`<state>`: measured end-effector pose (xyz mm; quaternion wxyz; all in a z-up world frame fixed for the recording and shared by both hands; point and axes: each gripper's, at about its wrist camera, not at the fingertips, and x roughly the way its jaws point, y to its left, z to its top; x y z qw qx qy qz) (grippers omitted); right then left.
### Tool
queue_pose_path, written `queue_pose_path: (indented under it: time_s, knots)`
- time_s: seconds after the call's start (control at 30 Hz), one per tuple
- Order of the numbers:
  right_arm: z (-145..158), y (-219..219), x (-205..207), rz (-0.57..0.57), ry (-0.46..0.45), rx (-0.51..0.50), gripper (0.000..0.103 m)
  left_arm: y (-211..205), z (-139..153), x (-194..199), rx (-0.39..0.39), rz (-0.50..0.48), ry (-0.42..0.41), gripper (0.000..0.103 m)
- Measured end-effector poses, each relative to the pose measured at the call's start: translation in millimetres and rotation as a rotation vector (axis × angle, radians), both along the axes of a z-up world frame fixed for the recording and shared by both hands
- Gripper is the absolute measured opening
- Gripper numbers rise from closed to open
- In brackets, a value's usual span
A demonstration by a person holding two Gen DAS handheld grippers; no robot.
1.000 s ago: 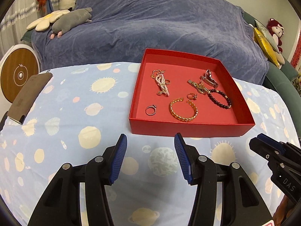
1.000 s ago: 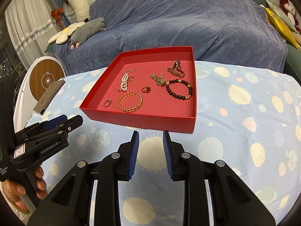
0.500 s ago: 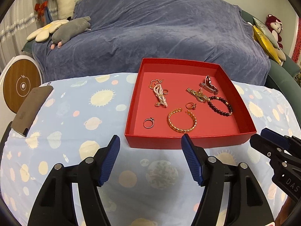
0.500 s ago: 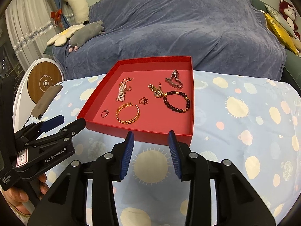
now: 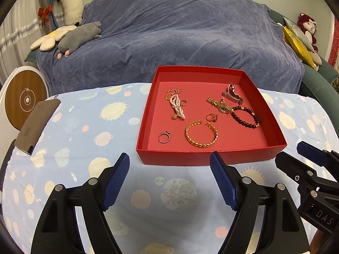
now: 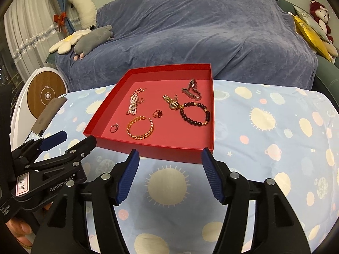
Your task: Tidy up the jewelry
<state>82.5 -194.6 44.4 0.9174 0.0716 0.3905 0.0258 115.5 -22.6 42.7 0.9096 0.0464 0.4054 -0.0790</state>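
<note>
A box (image 5: 209,159) sits on the table (image 5: 84,127), near the back edge, with the sofa (image 5: 180,38) behind it. In the box, a ring (image 5: 164,137) lies at the front left, a bangle (image 5: 201,136) just right of it, and a bead bracelet (image 5: 245,116) near the right wall. A pearl piece (image 5: 177,108) lies at the back left, and a flat case (image 5: 37,124) hangs over the table's left edge.

The picture's right edge cuts off the right gripper (image 5: 295,158) in the left wrist view, and the small ring's (image 5: 164,137) stone is too tiny to identify.
</note>
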Motion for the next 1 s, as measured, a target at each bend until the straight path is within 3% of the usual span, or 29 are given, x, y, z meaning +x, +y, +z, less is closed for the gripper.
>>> queue_pose_path:
  time_s: [0.13, 0.37, 1.0]
  knots:
    - [-0.3, 1.8, -1.8, -0.009, -0.009, -0.011, 0.071, -3.2, -0.6, -2.3, 0.003, 0.008, -0.002, 0.085]
    - [-1.1, -0.3, -4.1, -0.045, -0.022, -0.022, 0.084, -4.6, -2.7, -2.0, 0.002, 0.015, 0.011, 0.086]
    - [-3.9, 0.5, -5.4, -0.043, -0.02, -0.039, 0.085, -4.9, -1.9, -6.1, 0.015, 0.036, -0.006, 0.086]
